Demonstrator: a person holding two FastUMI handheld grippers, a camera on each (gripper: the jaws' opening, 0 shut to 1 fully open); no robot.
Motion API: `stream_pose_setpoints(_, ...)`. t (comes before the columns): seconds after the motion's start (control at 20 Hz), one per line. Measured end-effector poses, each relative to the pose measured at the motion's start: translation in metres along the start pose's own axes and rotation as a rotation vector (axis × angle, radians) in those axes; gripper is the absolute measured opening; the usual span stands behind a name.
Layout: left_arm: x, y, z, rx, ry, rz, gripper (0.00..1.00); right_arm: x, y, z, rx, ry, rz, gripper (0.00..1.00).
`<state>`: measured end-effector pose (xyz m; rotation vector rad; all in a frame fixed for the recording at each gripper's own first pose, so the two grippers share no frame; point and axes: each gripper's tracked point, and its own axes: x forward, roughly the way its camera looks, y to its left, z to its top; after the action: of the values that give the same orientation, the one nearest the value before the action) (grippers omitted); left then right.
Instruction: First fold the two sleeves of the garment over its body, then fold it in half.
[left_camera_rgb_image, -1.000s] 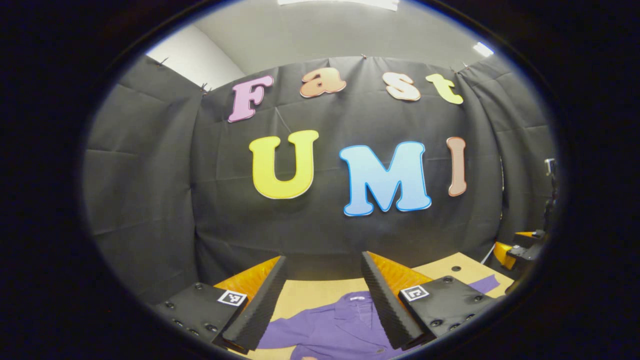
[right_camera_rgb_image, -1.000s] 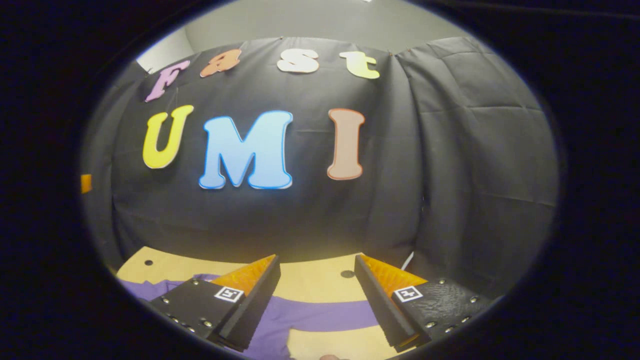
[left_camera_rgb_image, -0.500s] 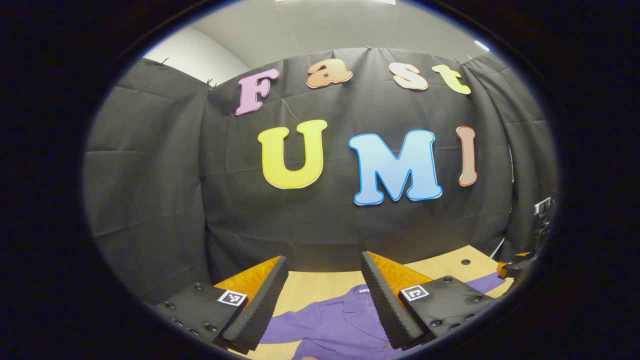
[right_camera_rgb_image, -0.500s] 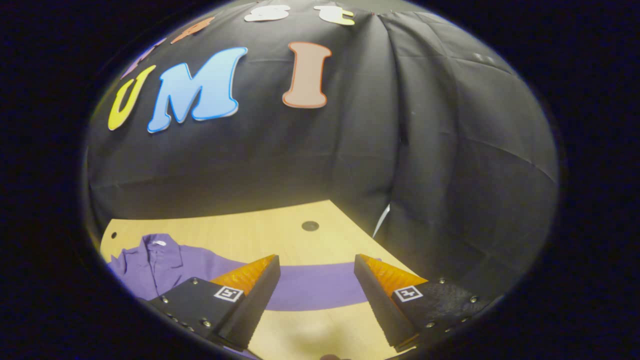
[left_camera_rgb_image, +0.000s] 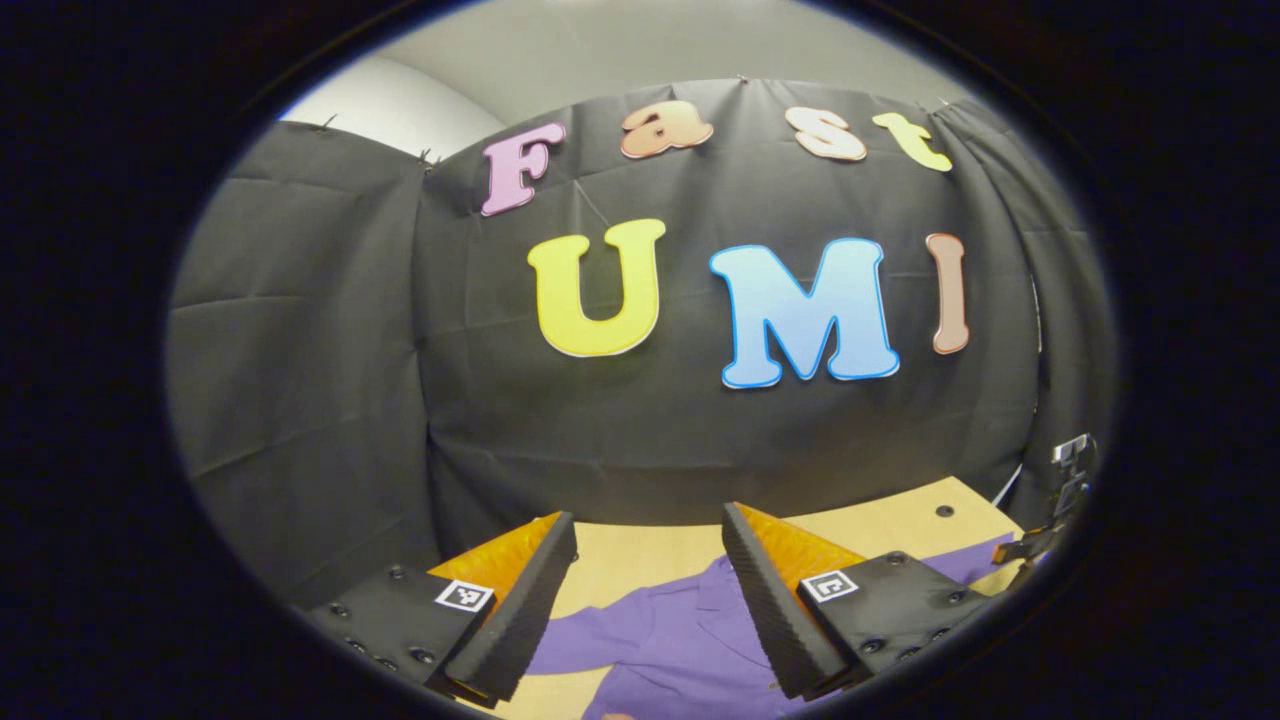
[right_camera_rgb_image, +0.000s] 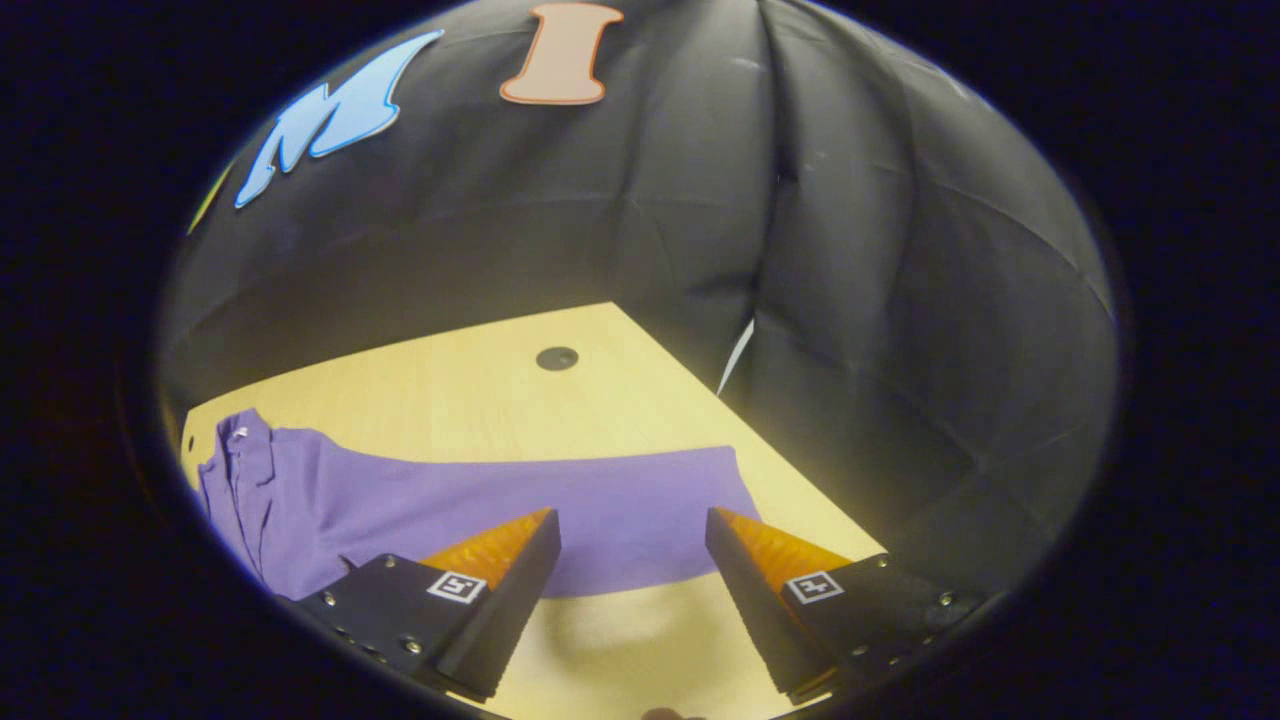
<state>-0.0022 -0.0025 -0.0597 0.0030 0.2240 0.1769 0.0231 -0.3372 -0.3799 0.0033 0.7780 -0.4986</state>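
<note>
The desk (right_camera_rgb_image: 470, 390) carries a purple shirt (right_camera_rgb_image: 420, 510) lying flat, its sleeve (right_camera_rgb_image: 640, 500) stretched out toward the desk's edge. The right gripper (right_camera_rgb_image: 632, 525) hangs just above that sleeve, fingers apart. The left gripper (left_camera_rgb_image: 650, 530) hovers over the shirt's collar (left_camera_rgb_image: 715, 600), fingers apart as well.

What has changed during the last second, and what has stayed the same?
The right gripper has tipped down toward the purple shirt's outstretched sleeve, which now lies between its open fingers; before, it faced the booth wall. The left gripper has tilted down only slightly over the shirt's collar. Nothing has been gripped or released. Both grippers stay open, and the shirt stays flat and unfolded on the wooden table.
</note>
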Motion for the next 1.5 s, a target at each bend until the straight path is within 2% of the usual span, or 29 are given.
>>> stream_pose_setpoints(0.3, 0.0, -0.003, -0.008, 0.01, 0.026, 0.019, 1.0, 0.033, -0.009, -0.024, 0.016, 0.1, -0.027, 0.93)
stream_pose_setpoints(0.35, -0.001, -0.005, -0.009, 0.01, 0.029, 0.019, 1.0, 0.037, -0.012, -0.032, 0.014, 0.119, -0.033, 0.9)
stream_pose_setpoints(0.45, -0.002, -0.006, -0.011, 0.011, 0.037, 0.019, 1.0, 0.043, -0.013, -0.046, 0.009, 0.163, -0.035, 0.93)
stream_pose_setpoints(0.55, -0.003, -0.008, -0.013, 0.007, 0.044, 0.019, 1.0, 0.041, -0.007, -0.058, 0.0, 0.195, -0.016, 0.95)
stream_pose_setpoints(0.65, -0.002, -0.009, -0.016, 0.002, 0.05, 0.019, 1.0, 0.043, -0.007, -0.055, 0.004, 0.179, -0.008, 0.97)
stream_pose_setpoints(0.8, 0.001, -0.011, -0.02, -0.012, 0.06, 0.014, 1.0, 0.045, 0.0, -0.056, 0.089, 0.184, 0.04, 0.96)
stream_pose_setpoints(0.9, 0.0, -0.012, -0.023, -0.025, 0.064, 0.011, 1.0, 0.043, 0.003, -0.055, 0.072, 0.191, 0.061, 0.94)
stream_pose_setpoints(1.0, 0.002, -0.014, -0.023, -0.032, 0.065, 0.005, 1.0, 0.041, 0.003, -0.053, 0.07, 0.21, 0.07, 0.76)
stream_pose_setpoints(1.1, 0.002, -0.013, -0.021, -0.032, 0.062, 0.007, 1.0, 0.047, 0.014, -0.055, 0.121, 0.229, 0.107, 0.74)
stream_pose_setpoints(1.2, 0.0, -0.01, -0.021, -0.029, 0.058, 0.012, 1.0, 0.044, 0.013, -0.052, 0.146, 0.251, 0.095, 0.22)
stream_pose_setpoints(1.25, 0.0, -0.007, -0.022, -0.03, 0.058, 0.016, 1.0, 0.044, 0.014, -0.051, 0.151, 0.243, 0.107, 0.22)
stream_pose_setpoints(1.35, -0.002, -0.003, -0.024, -0.033, 0.062, 0.023, 1.0, 0.04, 0.014, -0.049, 0.164, 0.27, 0.088, 0.02)
stream_pose_setpoints(1.5, -0.002, 0.001, -0.026, -0.04, 0.064, 0.028, 1.0, 0.037, 0.015, -0.046, 0.168, 0.286, 0.062, 0.02)
